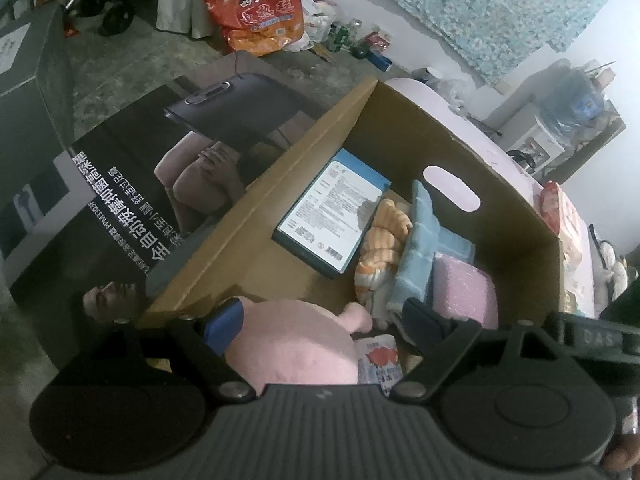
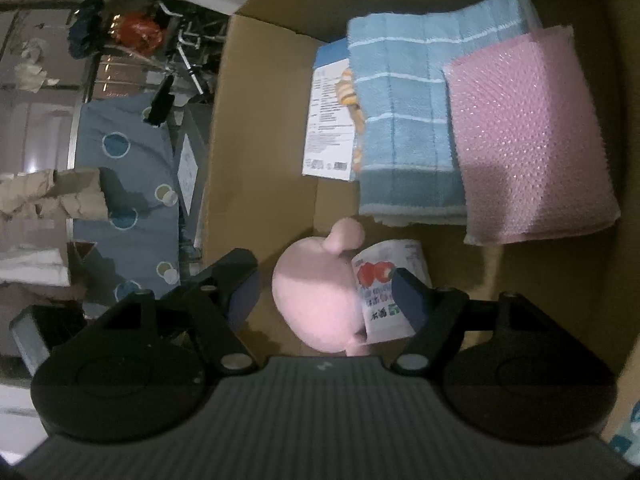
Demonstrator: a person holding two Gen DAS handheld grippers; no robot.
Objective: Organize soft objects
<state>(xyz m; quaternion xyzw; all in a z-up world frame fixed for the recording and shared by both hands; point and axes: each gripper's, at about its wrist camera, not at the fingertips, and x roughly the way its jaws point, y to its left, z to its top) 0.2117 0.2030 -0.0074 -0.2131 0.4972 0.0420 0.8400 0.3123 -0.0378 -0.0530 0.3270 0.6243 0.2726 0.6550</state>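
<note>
An open cardboard box (image 1: 400, 128) (image 2: 260, 120) holds a pink plush toy (image 1: 296, 340) (image 2: 320, 300) lying on its floor. A small tissue pack (image 1: 378, 360) (image 2: 384, 272) leans against the toy. Further in are a folded blue towel (image 1: 416, 256) (image 2: 408, 120), a pink bubble-textured pad (image 1: 464, 288) (image 2: 528, 136) and an orange-striped cloth (image 1: 384, 240) (image 2: 348, 92). My left gripper (image 1: 322, 318) hovers open over the plush. My right gripper (image 2: 324, 292) is open around it, with bare cardboard showing beside the left finger (image 2: 240, 288).
A flat blue-edged box (image 1: 332, 212) (image 2: 328, 120) lies inside the carton. A large printed carton (image 1: 120, 200) stands beside it, and an orange bag (image 1: 256, 12) sits on the floor beyond. Blue spotted bedding (image 2: 128, 160) lies outside the box wall.
</note>
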